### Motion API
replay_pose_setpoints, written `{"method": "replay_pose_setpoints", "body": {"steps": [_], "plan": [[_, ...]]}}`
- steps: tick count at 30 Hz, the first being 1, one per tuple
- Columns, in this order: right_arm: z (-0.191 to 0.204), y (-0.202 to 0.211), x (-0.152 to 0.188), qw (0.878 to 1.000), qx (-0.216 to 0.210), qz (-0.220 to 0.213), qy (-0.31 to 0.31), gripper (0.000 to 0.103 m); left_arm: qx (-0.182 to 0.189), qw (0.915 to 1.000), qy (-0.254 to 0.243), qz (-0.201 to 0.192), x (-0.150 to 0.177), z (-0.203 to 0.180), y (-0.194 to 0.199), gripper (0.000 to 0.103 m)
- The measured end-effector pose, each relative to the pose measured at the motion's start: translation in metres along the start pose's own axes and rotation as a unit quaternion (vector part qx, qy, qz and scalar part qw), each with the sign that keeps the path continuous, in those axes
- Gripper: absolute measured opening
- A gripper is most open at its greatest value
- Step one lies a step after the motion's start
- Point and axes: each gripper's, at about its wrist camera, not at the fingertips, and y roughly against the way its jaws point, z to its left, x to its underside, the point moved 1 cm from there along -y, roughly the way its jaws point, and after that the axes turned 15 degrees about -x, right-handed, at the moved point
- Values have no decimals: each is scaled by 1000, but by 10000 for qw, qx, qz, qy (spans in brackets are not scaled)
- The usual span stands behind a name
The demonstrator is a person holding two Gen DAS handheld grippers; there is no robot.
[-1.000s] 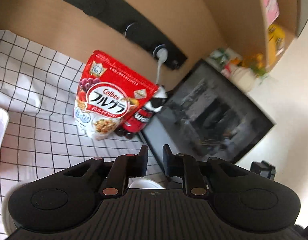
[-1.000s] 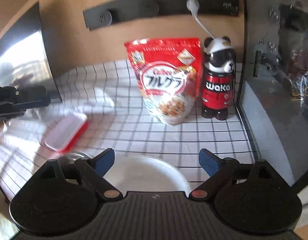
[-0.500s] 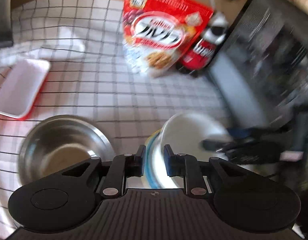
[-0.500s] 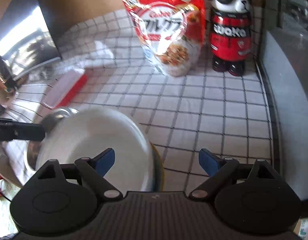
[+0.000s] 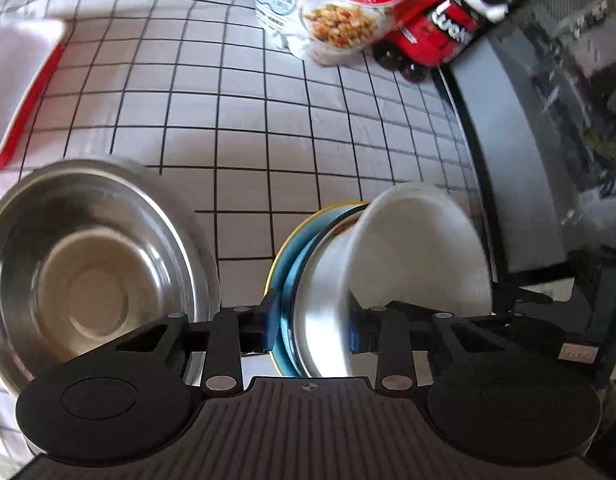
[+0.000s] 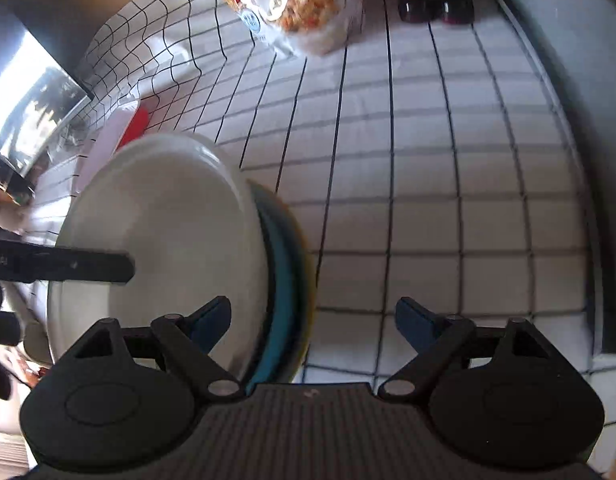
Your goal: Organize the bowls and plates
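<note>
- The left gripper (image 5: 309,330) is clenched on a stack (image 5: 304,280) at the bottom middle of the left view: a white bowl (image 5: 419,248) nested over a steel one on a blue plate, all tipped up on edge.
- It pinches the rims, likely so the pile lifts as one.
- The right gripper (image 6: 312,322) is spread wide and holds nothing; the stack sits by its left finger.
- A steel bowl (image 5: 92,272) rests alone at the lower left, maybe the next spot.
</note>
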Motion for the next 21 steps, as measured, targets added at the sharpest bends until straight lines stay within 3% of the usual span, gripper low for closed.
{"method": "replay_pose_setpoints", "body": {"steps": [5,9,14,17,21], "plan": [[-9,-3,9,9975,-458,42,-527,79,-120,9997,-226,-12,-2,-5,0,36],[-5,-4,14,9984,-382,70,-412,78,-209,9985,-499,-10,3,-9,7,38],[-6,-8,9,9986,-324,71,-408,78,-510,9970,-588,-10,0,-7,1,53],[-5,-9,9,9988,-332,93,-360,78,-396,9981,-471,38,-2,-7,-5,48],[-5,-14,12,9977,-518,158,-409,79,-379,9979,-517,8,2,-15,-15,52]]}}
